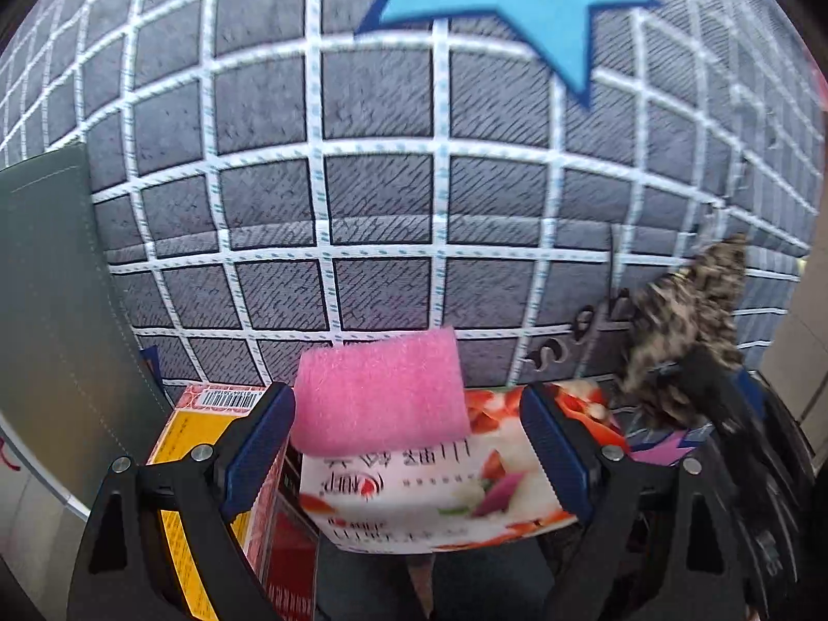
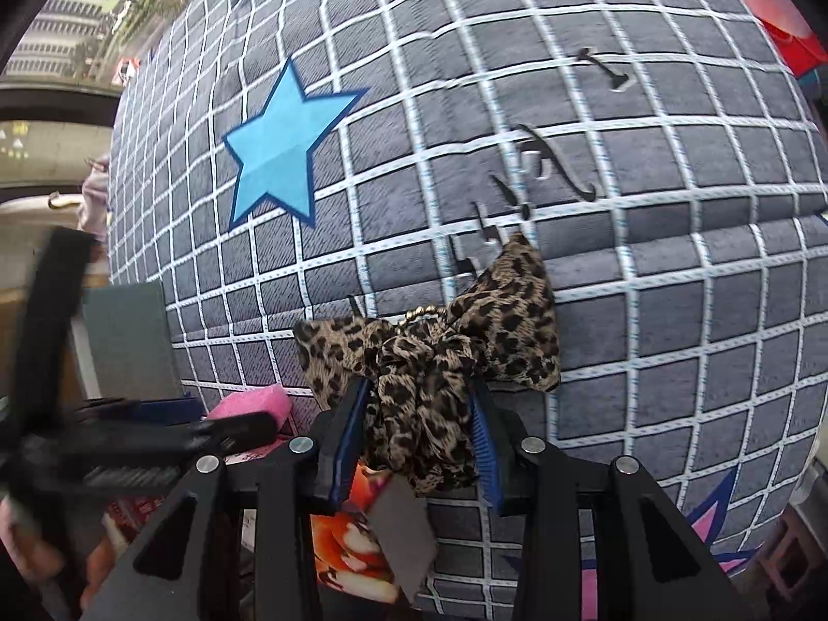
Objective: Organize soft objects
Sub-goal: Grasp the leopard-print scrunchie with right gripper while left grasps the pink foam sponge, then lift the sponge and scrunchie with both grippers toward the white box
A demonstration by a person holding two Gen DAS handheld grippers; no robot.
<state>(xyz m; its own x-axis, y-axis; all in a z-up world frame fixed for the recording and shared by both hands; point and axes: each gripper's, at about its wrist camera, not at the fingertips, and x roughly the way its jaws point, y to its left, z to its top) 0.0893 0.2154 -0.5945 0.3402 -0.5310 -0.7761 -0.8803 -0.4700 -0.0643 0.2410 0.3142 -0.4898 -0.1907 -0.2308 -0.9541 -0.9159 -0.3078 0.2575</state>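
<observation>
A pink sponge (image 1: 380, 393) lies on a white printed food packet (image 1: 440, 497), between the fingers of my left gripper (image 1: 409, 445). That gripper stands open; the sponge brushes the left pad and a gap shows on its right side. In the right wrist view my right gripper (image 2: 422, 414) is shut on a leopard-print fabric bow (image 2: 440, 357), whose wings spread above the blue pads. A grey tag (image 2: 403, 533) hangs below the bow. The bow (image 1: 683, 321) appears blurred at the right of the left wrist view. The sponge (image 2: 253, 403) and the blurred left gripper (image 2: 207, 429) show at the lower left.
A grey quilted surface with a white grid (image 1: 378, 191) and a blue star (image 2: 279, 155) fills both views. A dark green panel (image 1: 46, 284) stands at the left. A yellow and red carton (image 1: 207, 424) sits beside the packet. Something red (image 2: 792, 36) lies at the far right edge.
</observation>
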